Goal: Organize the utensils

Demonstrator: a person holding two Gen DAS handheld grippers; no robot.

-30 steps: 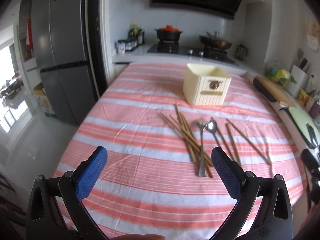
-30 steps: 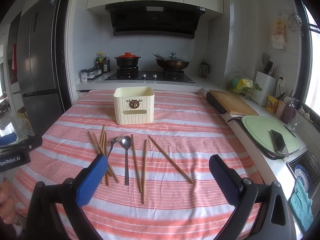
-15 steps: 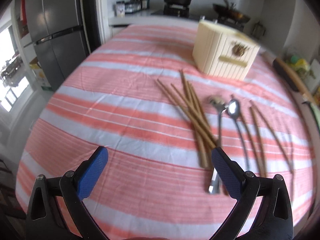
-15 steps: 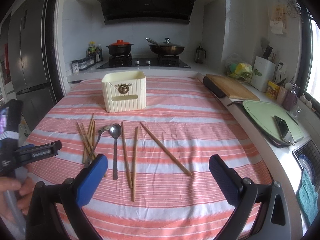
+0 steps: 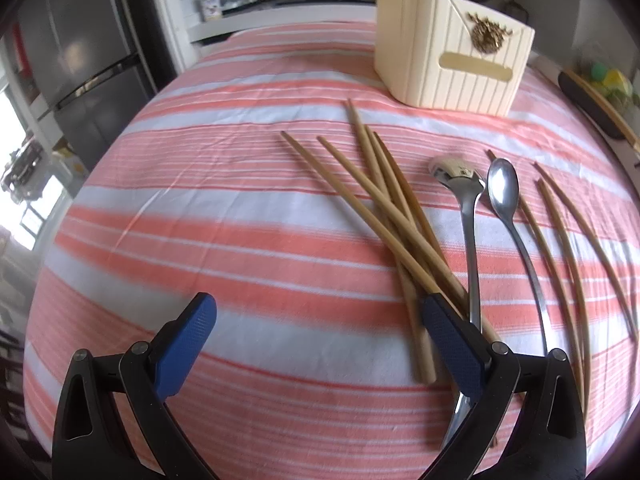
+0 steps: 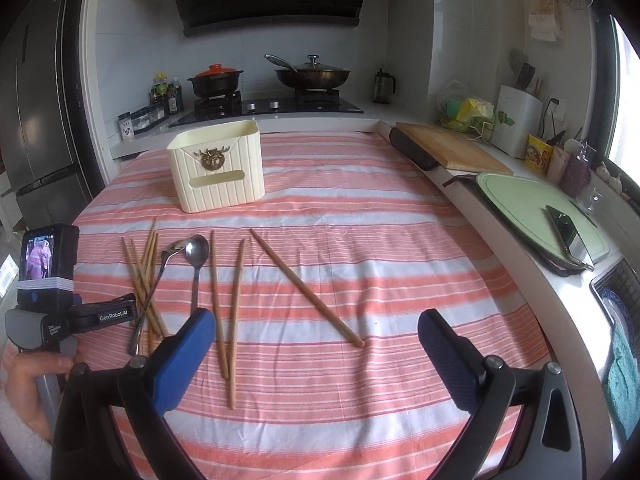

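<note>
The left gripper [image 5: 316, 344] hangs low over the near edge of the crossed bundle of chopsticks [image 5: 384, 208], its jaws spread wide with nothing between them, and its right blue pad [image 5: 452, 340] sits just above the bundle's near ends, so the step in hand looks like a first pick from this pile. To do it well, I would shift the gripper a little to the right so the sticks lie between the pads, then close across their thick near ends, where several overlap and a single pinch might gather more than one. The two spoons [image 5: 486, 200] lie just right of the bundle, one handle touching it (easy to snag by mistake), so the closing line should stay left of that handle. The right gripper [image 6: 312, 344] waits released too, above the near part of the table, with three loose chopsticks [image 6: 236, 292] spread ahead of it. The cream holder [image 6: 218, 166] stands at the far side, well apart from the utensils and empty as far as can be seen. The sticks are slim, tapered, matte wood; the spoons are polished steel and likely slippery; the holder is ribbed plastic with a brass-coloured emblem; the striped tablecloth [image 5: 200, 208] is soft, slightly creased fabric that may bunch under a scraping pad.
</note>
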